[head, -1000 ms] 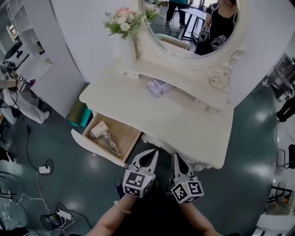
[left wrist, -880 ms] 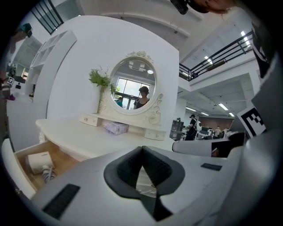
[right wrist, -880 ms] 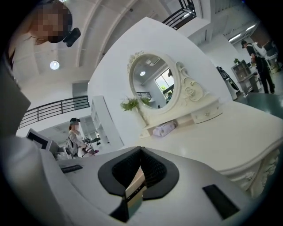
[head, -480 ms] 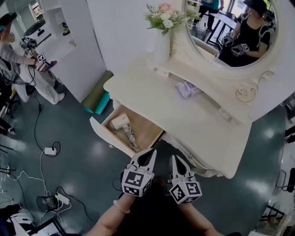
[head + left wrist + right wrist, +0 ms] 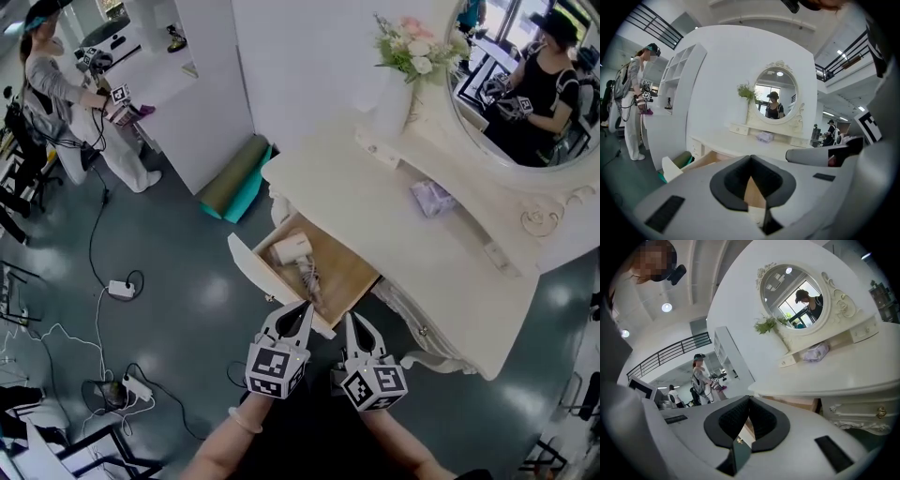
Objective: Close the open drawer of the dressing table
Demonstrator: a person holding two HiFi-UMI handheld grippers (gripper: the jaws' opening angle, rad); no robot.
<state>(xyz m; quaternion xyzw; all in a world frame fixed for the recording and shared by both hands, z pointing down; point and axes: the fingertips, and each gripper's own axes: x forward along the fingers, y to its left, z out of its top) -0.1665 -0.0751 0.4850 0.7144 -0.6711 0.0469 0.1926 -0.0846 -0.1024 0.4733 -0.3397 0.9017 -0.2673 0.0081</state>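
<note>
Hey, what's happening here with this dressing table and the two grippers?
A person stands at a cream dressing table, holding a gripper in each hand. Its drawer is pulled wide open, with a hair dryer lying inside. The left gripper and the right gripper are both shut on nothing, side by side just short of the near end of the drawer's front. Whether either touches it cannot be told. The drawer is not yet pushed in.
</note>
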